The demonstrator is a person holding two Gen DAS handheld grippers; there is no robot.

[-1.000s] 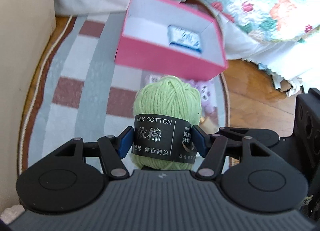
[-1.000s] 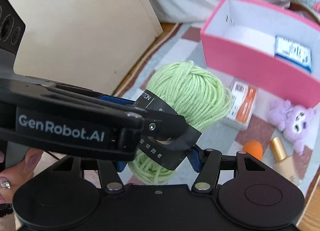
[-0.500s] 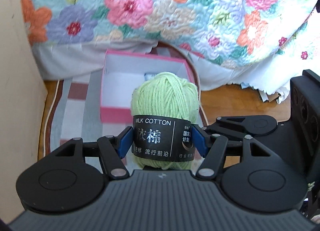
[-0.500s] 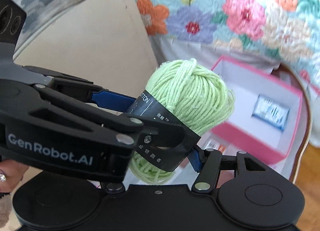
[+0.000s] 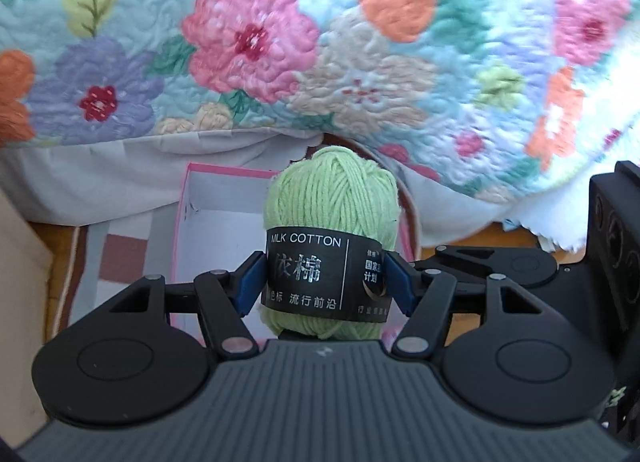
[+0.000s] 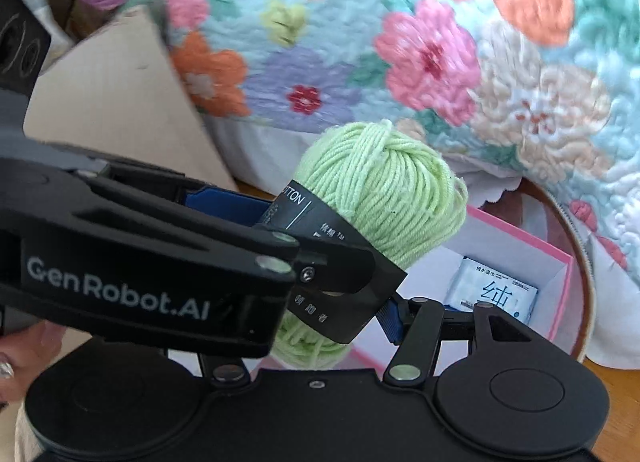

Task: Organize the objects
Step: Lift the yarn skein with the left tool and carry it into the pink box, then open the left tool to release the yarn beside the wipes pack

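Between the blue pads (image 5: 249, 282) of the left gripper (image 5: 324, 282) sits a ball of light green yarn (image 5: 332, 198), pinched on both sides across its black paper band (image 5: 320, 274), which reads "MILK COTTON" above silver Chinese characters. From the right wrist view the same yarn ball (image 6: 384, 190) is also clamped by the right gripper (image 6: 340, 290): one blue pad (image 6: 390, 316) presses the band from the right, while the other is hidden behind the left gripper's black arm marked "GenRobot.AI" (image 6: 120, 286), which crosses in front. A person's hand (image 6: 24, 358) shows at the left edge of that view.

Just beyond and below the yarn lies an open pink box (image 5: 182, 230) with white inner walls, standing on a striped rug (image 5: 120, 258) over a wooden floor (image 6: 612, 374). Inside the box (image 6: 560, 290), toward its far right corner, lies a white and blue pack of wet wipes (image 6: 498, 294). A beige cardboard panel (image 6: 116, 102) stands to the left. Farthest back hangs a quilted floral bedspread (image 5: 320, 42), its white edge draping down behind the box.
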